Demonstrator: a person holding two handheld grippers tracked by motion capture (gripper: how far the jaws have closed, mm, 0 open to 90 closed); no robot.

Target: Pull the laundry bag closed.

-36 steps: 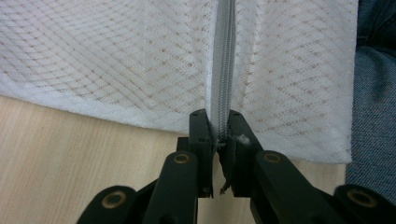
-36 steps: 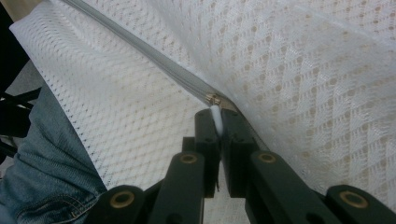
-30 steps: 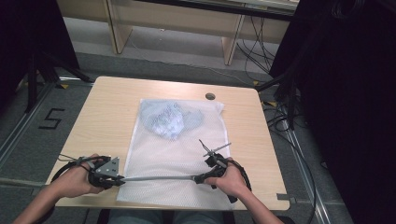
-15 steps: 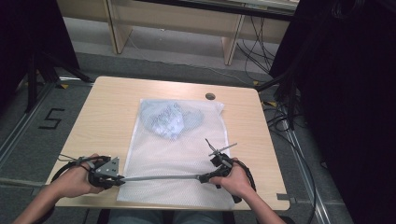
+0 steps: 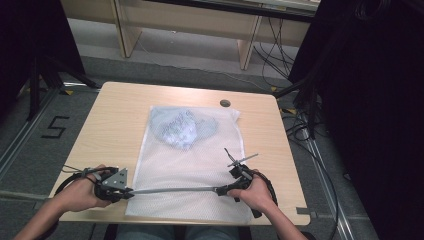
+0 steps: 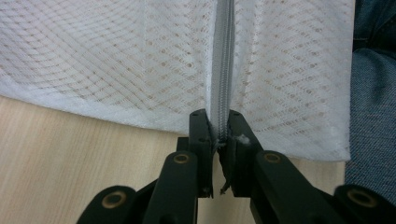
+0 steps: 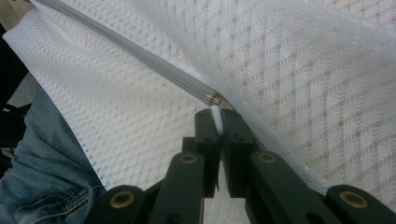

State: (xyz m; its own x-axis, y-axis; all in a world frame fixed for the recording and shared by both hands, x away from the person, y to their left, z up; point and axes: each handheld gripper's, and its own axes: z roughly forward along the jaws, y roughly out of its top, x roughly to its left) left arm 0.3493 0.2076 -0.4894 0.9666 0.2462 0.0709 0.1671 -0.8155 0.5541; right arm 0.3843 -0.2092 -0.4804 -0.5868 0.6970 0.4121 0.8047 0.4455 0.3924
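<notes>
Right gripper (image 5: 226, 190) has drawn the zipper pull (image 7: 215, 113) toward the counter's right edge (jaws clamped); left gripper (image 5: 126, 192) pinches the zipper end (image 6: 220, 133); mesh laundry bag (image 5: 200, 165) nearly closed.

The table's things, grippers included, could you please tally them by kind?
Mesh bags: 1, white mesh bag with a grey zip
Garments: 1, blue garment inside the bag
Grippers: 2, left gripper shut on the zip's end, right gripper shut on the zip pull
Total: 4
</notes>
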